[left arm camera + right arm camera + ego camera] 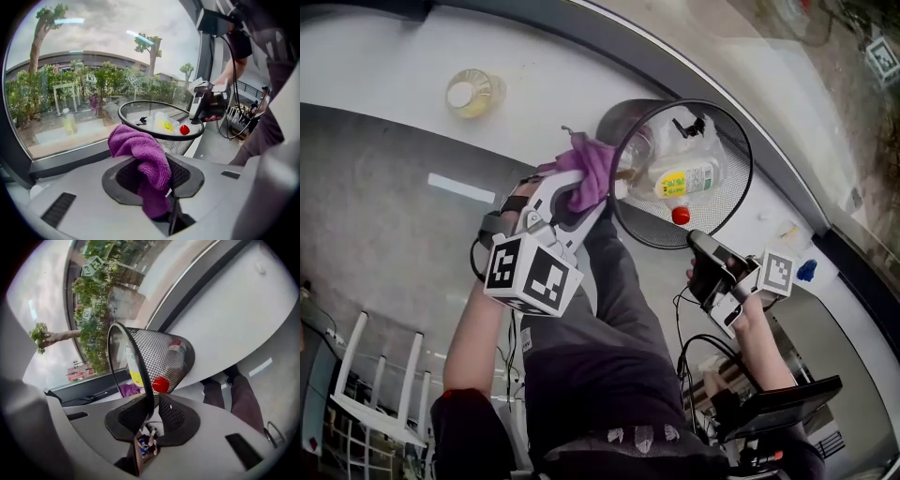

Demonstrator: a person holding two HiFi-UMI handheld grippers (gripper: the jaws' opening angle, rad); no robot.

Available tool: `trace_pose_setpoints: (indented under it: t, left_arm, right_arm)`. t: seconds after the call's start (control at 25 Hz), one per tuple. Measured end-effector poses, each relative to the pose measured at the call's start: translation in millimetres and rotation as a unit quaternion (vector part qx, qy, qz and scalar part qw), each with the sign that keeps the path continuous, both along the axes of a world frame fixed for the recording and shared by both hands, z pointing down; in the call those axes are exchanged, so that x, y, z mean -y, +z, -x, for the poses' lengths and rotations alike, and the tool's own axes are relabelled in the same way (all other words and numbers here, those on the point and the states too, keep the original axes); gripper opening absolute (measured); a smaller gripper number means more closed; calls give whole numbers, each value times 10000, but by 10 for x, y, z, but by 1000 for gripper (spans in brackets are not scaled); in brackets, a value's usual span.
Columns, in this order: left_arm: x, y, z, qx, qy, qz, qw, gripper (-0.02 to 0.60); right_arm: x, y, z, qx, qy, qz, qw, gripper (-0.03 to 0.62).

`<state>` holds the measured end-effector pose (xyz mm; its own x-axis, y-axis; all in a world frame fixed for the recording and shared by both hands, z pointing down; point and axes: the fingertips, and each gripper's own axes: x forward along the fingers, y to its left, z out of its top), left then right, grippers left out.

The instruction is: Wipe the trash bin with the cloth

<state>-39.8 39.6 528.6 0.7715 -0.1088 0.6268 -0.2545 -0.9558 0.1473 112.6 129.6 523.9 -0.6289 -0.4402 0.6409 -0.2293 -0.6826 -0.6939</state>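
Observation:
A black wire-mesh trash bin [724, 201] is tipped with its mouth toward me, and inside lie a clear plastic bottle [680, 178] with a red cap [680, 216] and other scraps. My left gripper [581, 201] is shut on a purple cloth [586, 169], which sits against the bin's left rim. In the left gripper view the cloth [143, 157] bulges out of the jaws just short of the bin [176, 143]. My right gripper [698, 242] sits at the bin's near rim. In the right gripper view the rim [149, 390] runs between the jaws of the right gripper [154, 409], which are closed on it.
The bin rests against a white ledge [384, 66] under a curved window. A small yellowish bottle [472, 92] stands on the ledge to the left. A white rack [380, 384] is at lower left, a blue object [806, 270] at right. The person's dark trouser legs [609, 328] are below.

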Motion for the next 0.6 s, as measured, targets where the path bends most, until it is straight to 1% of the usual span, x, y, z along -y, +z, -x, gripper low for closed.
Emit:
trace_pose_setpoints:
  t: [0.04, 0.12, 0.2, 0.24, 0.28, 0.32, 0.36, 0.44, 0.48, 0.52, 0.6]
  left_arm:
    - [-51, 4, -35, -27, 18, 59, 10000, 110]
    - [-145, 9, -109, -50, 75, 163, 9998, 110]
    - [-203, 17, -140, -68, 17, 253, 9997, 110]
    - [-200, 23, -137, -93, -82, 297, 9995, 110]
    - [-175, 28, -124, -121, -202, 327, 9992, 110]
    - [-133, 29, -106, -150, -304, 336, 9989, 110]
    - [-83, 22, -91, -177, -362, 323, 9987, 110]
    - [20, -10, -85, -189, -343, 220, 9990, 110]
    - [69, -26, -91, -150, -286, 128, 9994, 110]
    - [116, -39, -98, -88, -209, 20, 9997, 110]
    - [213, -57, -106, 37, -29, -184, 9998, 110]
  right_arm:
    - [-34, 5, 32, 65, -23, 47, 10000, 69]
    - [-37, 6, 30, -82, -217, -19, 9997, 71]
    - [-27, -1, 17, -474, -693, -195, 9963, 71]
    - [-32, -9, 1, -708, -997, -278, 9921, 79]
    - [-32, -23, -35, -955, -1307, -372, 9861, 110]
    - [-15, -47, -97, -1219, -1610, -498, 9781, 138]
    - [29, -83, -187, -1504, -1896, -660, 9680, 146]
    - [229, -181, -433, -2068, -2371, -1076, 9431, 147]
    - [386, -232, -560, -2292, -2531, -1299, 9309, 147]
    - [556, -270, -664, -2448, -2638, -1498, 9209, 147]
    - [839, -274, -766, -2539, -2824, -1736, 9087, 147]
